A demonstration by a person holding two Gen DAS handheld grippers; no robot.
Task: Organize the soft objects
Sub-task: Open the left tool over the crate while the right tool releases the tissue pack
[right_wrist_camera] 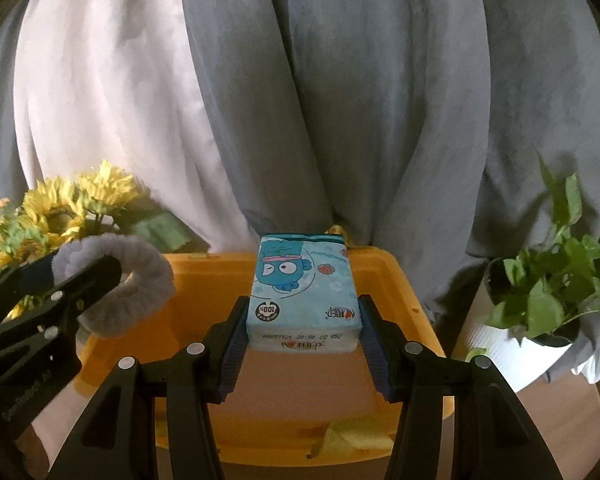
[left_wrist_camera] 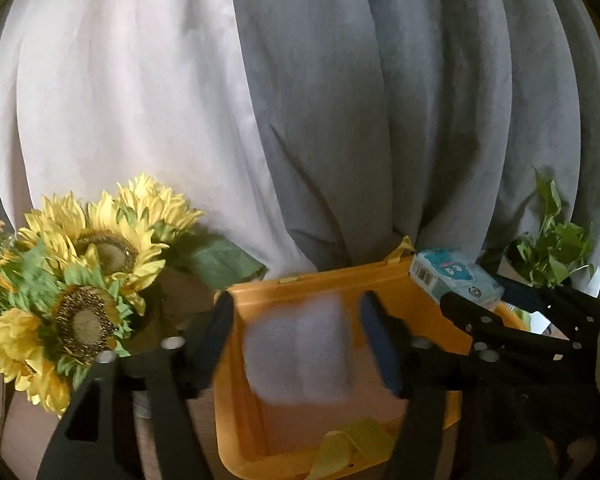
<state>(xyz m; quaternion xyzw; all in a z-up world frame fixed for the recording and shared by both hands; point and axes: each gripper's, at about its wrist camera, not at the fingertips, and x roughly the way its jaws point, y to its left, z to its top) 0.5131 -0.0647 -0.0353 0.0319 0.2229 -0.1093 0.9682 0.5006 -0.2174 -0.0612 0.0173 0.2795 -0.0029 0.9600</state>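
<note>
A yellow plastic bin (left_wrist_camera: pixel 340 280) (right_wrist_camera: pixel 400 280) stands open below both grippers. In the left wrist view a blurred grey fluffy cloth (left_wrist_camera: pixel 298 354) hangs between the fingers of my left gripper (left_wrist_camera: pixel 296 344), whose jaws stand wide and apart from it. In the right wrist view that gripper (right_wrist_camera: pixel 80 272) sits at the left with the grey fluffy piece (right_wrist_camera: pixel 140 280) curled over its tip. My right gripper (right_wrist_camera: pixel 302 336) is shut on a blue tissue pack (right_wrist_camera: pixel 302 292) with a cartoon fish, held over the bin; the pack also shows in the left wrist view (left_wrist_camera: pixel 456 280).
Artificial sunflowers (left_wrist_camera: pixel 80 280) (right_wrist_camera: pixel 60 208) stand left of the bin. A green potted plant (right_wrist_camera: pixel 552 292) (left_wrist_camera: pixel 552 248) in a white pot stands to the right. White and grey curtains (left_wrist_camera: pixel 300 100) hang behind. A yellow strap (right_wrist_camera: pixel 356 436) lies at the bin's near edge.
</note>
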